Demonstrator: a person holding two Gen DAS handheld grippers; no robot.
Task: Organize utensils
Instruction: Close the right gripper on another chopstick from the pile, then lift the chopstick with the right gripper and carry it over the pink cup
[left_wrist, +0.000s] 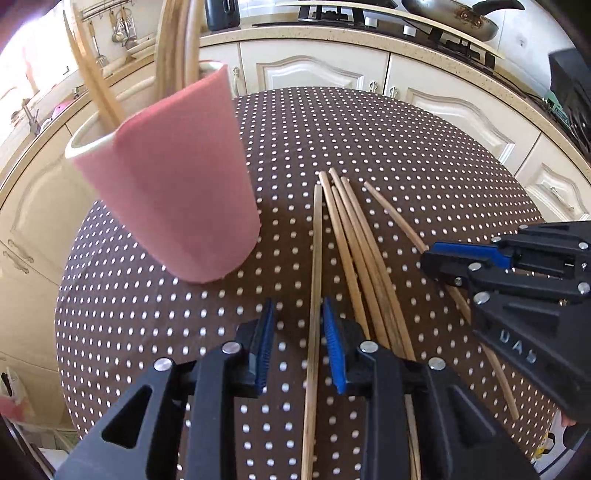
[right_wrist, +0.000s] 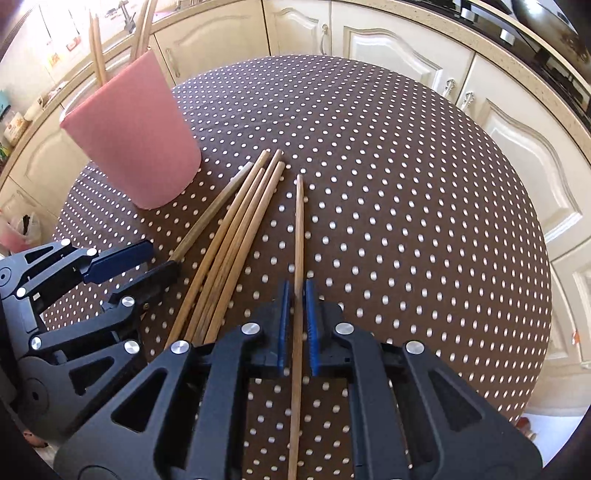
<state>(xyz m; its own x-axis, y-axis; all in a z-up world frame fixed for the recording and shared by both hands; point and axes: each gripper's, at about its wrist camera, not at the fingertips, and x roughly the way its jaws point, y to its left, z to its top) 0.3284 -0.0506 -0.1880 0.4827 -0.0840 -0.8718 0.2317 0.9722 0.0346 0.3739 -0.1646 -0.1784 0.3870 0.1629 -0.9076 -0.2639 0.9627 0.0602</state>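
A pink cup (left_wrist: 177, 184) (right_wrist: 136, 136) stands at the left of the round table (left_wrist: 369, 129) (right_wrist: 369, 147), which has a brown dotted cloth, and a few chopsticks (left_wrist: 96, 81) (right_wrist: 98, 51) stand upright in it. Several loose chopsticks (left_wrist: 354, 240) (right_wrist: 240, 229) lie fanned on the cloth beside the cup. My left gripper (left_wrist: 299, 314) (right_wrist: 164, 256) is open, with one chopstick (left_wrist: 317, 258) lying between its pads without being pressed. My right gripper (right_wrist: 296, 286) (left_wrist: 430, 258) is shut on a single chopstick (right_wrist: 299, 221), the rightmost of the fan.
Cream kitchen cabinets (right_wrist: 399, 48) curve around behind the table. A frying pan (left_wrist: 454, 18) sits on the hob on the worktop above them. Bare cloth stretches to the right of the chopsticks and behind them.
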